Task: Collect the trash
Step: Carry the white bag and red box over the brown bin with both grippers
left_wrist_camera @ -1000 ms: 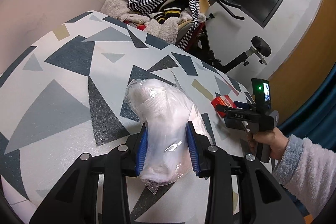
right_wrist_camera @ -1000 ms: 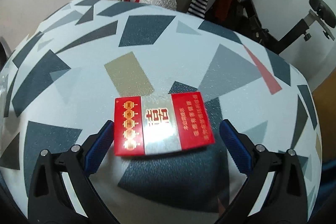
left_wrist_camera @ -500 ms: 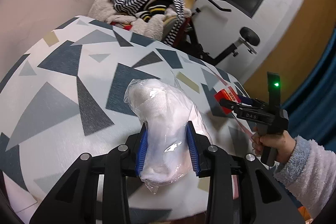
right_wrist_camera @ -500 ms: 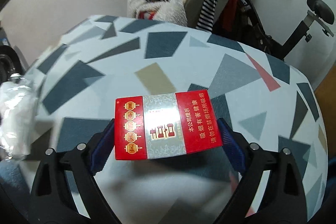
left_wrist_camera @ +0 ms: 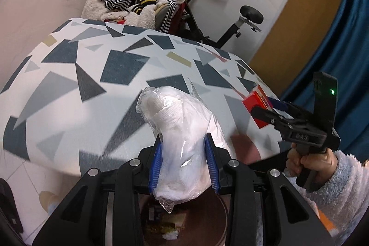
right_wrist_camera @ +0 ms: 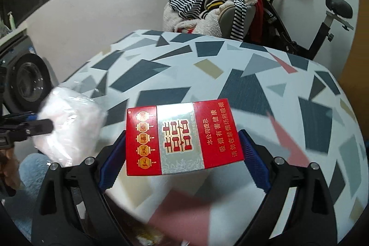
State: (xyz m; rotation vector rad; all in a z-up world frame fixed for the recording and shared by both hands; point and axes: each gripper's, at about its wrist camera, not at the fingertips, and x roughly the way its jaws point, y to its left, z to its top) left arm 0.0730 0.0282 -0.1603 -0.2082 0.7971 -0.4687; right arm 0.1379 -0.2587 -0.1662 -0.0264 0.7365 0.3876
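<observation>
Left wrist view: left gripper (left_wrist_camera: 183, 160) w/ blue pads clamped on crinkly clear plastic bag stuffed w/ white tissue (left_wrist_camera: 178, 135), jaws pinching its lower half, bag lifted off table. Below bag, round dark-brown bin (left_wrist_camera: 214, 218) w/ scraps inside, partly hidden by gripper body. Beyond, white tabletop w/ grey-blue geometric shapes (left_wrist_camera: 92, 75). At right, right gripper (left_wrist_camera: 265, 107) in fleece-sleeved hand (left_wrist_camera: 309, 158), holding red cardboard cigarette box (left_wrist_camera: 257, 105) above table's edge. Heap of striped and fleecy clothes (left_wrist_camera: 138, 4) behind table, black exercise bike (left_wrist_camera: 221, 22) beside it.

Right wrist view: right gripper (right_wrist_camera: 184, 153) jaws closed on short ends of red box w/ silver band and gold lanterns (right_wrist_camera: 182, 138), held flat, face up, above table (right_wrist_camera: 253, 84) near its front edge. Tissue bag (right_wrist_camera: 71, 126) at left, blurred, in left gripper's fingers (right_wrist_camera: 34, 126). Dark washing-machine door (right_wrist_camera: 27, 82) far left.
</observation>
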